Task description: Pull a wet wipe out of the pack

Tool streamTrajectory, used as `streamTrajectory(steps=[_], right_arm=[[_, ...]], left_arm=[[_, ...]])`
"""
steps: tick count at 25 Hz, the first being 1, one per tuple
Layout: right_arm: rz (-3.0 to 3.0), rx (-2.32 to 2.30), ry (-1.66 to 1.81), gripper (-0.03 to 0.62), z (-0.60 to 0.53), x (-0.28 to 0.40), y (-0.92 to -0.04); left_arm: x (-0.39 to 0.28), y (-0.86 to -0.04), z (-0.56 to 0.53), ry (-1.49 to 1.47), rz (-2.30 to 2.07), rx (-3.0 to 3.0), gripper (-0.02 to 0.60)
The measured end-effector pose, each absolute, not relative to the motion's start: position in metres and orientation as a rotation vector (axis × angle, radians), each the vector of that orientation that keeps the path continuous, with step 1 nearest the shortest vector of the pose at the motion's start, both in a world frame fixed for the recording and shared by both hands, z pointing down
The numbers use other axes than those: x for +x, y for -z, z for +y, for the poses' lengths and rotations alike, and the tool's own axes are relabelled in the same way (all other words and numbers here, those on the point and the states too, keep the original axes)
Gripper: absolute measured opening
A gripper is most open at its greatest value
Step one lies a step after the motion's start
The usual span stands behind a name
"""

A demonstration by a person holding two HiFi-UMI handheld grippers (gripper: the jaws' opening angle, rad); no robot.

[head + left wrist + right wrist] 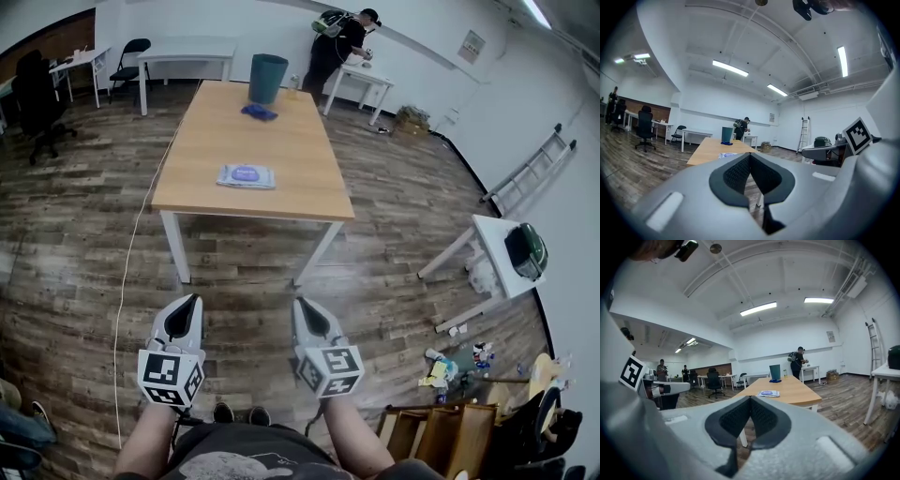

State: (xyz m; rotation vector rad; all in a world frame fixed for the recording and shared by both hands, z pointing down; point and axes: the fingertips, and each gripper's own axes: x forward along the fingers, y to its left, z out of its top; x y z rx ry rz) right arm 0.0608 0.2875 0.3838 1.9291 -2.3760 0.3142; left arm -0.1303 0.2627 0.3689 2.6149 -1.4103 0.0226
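The left tool [193, 300] and right tool [301, 303] are fully closed, both empty.

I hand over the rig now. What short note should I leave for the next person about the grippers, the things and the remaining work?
Left gripper: shut, empty, over the floor, short of the table.
Right gripper: shut, empty, beside it.
Wet wipe pack: lies flat near the table's near edge, no gripper on it.
Done: nothing yet.
Left: step up to the table, hold the pack, pull one wipe out.
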Motion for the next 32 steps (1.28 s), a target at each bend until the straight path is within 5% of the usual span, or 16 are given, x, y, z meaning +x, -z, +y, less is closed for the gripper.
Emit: streamTrajectory(steps=[17,32], right_arm=[[-2.331,2.018,-0.286,-0.011,0.276,0.048,-0.402],[-2.425,1.968,-0.378,-0.011,0.139,0.088,-0.414]], left_arm=[[-0.161,-0.386,0.239,-0.054,-1.365,2.625,0.018],[-0.134,-0.39,0.142,-0.064,-1.511,2.563,0.018]])
